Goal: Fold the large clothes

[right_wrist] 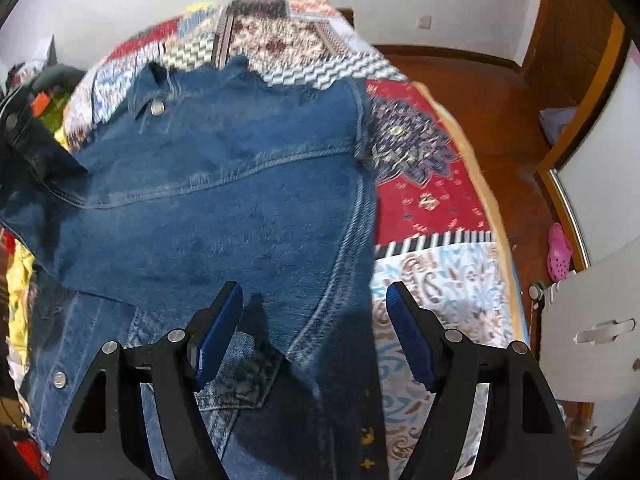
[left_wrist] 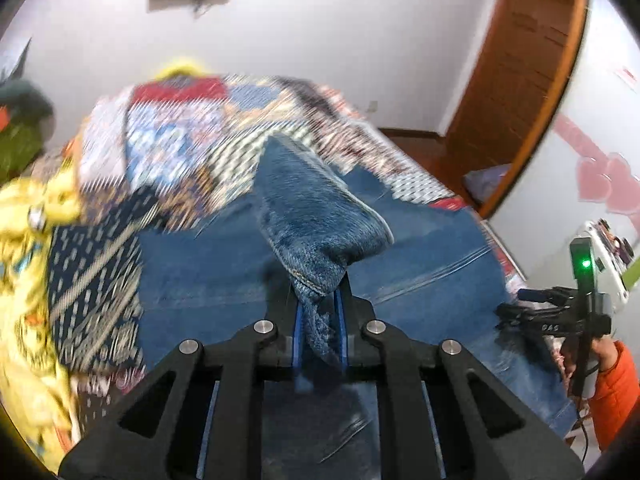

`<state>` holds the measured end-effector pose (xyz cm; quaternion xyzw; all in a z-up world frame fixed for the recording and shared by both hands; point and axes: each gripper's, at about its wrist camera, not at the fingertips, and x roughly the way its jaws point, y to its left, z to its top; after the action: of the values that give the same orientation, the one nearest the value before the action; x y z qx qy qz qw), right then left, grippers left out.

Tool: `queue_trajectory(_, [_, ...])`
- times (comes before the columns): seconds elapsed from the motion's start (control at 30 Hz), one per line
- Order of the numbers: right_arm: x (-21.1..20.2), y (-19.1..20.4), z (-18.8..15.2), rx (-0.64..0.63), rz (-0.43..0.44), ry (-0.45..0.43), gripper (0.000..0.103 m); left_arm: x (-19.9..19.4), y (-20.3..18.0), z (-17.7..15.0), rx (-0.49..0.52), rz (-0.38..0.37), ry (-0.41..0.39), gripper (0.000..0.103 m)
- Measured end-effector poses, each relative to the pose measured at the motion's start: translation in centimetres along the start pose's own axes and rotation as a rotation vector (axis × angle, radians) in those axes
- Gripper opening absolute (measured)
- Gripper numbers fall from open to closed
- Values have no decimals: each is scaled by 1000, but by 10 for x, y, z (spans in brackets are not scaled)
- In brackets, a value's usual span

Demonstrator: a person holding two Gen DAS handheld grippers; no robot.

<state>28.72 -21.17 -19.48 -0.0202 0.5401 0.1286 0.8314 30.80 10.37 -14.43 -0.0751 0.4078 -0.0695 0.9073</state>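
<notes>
Denim jacket (right_wrist: 224, 184) lies flat lengthwise, collar (right_wrist: 154, 92) far (sleeve lifted).

The left gripper (left_wrist: 318, 300) is clamped on a bunched fold of the denim jacket (left_wrist: 320, 216), lifted above the rest of the jacket; that lies spread on the patchwork quilt (left_wrist: 192, 140); right of the jacket, the right gripper (left_wrist: 520, 312) shows, held by an orange sleeve (left_wrist: 616, 388); left of the jacket, yellow cloth (left_wrist: 24, 240).
</notes>
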Motion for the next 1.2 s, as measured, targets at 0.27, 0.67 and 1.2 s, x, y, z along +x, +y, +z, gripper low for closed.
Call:
queue_trajectory(0.27, [12,8,-6,-16,-32,43,71,7,62,-59,-137,39,108,13])
queue_trajectory(0.67, [10,7,-4,3,-34,50,71,-8,95,-114,-135,166,239,18])
queue_trajectory(1.2, [-28,-2,71,43,39,-149,71,2,150,5,-210,156,98,56])
